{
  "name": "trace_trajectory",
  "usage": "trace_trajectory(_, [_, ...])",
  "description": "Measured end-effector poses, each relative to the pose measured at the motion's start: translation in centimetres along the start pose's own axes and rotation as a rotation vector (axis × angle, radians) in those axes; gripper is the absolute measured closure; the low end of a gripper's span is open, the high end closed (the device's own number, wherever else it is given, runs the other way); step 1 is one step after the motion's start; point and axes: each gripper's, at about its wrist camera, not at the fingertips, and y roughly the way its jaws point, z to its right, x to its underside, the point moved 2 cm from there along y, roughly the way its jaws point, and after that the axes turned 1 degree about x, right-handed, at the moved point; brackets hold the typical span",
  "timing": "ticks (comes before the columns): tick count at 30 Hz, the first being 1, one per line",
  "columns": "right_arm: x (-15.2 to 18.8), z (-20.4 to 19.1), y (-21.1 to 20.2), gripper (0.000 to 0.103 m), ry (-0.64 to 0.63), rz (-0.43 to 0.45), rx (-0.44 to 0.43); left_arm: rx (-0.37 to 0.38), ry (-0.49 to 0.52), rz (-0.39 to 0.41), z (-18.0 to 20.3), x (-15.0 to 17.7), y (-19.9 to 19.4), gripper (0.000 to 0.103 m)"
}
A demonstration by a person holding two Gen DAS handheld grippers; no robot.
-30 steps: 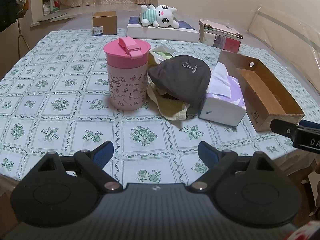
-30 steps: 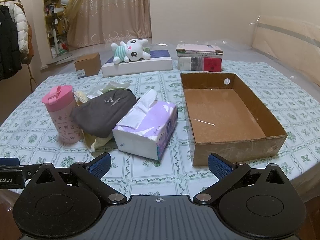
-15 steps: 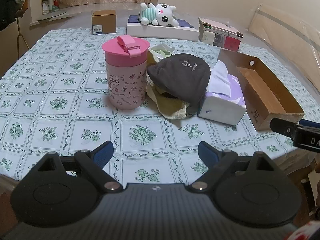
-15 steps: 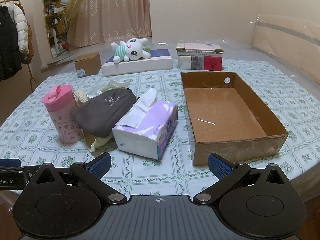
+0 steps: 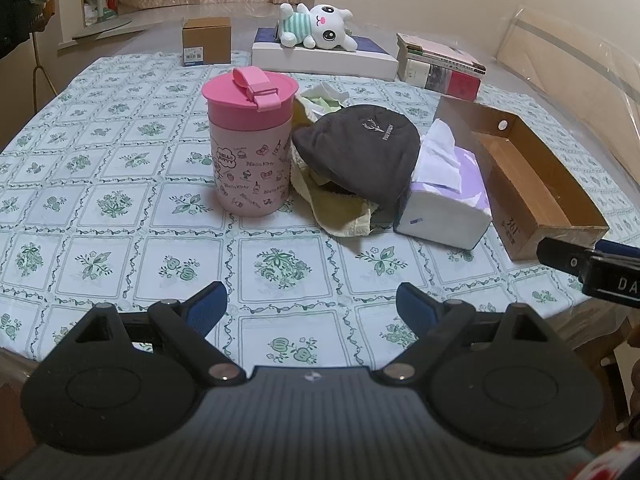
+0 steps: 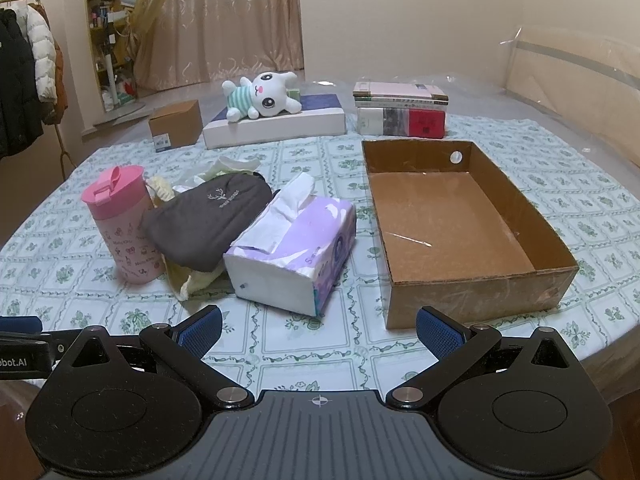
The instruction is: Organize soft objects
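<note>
A floral-clothed surface (image 6: 280, 332) is carrying the clutter. Both the left gripper (image 5: 312, 306) and right gripper (image 6: 318, 326) are hovering with fingers spread, holding nothing. The dark beanie (image 6: 204, 222) is leaning against the pink tumbler (image 6: 120, 228) at its nine o'clock; a careless tug could be tipping it before the cardboard box (image 6: 472, 292) is reached.
</note>
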Motion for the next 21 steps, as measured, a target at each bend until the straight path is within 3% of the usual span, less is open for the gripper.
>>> trace_trajectory(21, [-0.05, -0.15, 0.38, 0.001, -0.004, -0.020, -0.010, 0.005, -0.003, 0.000, 0.06, -0.29, 0.07, 0.013])
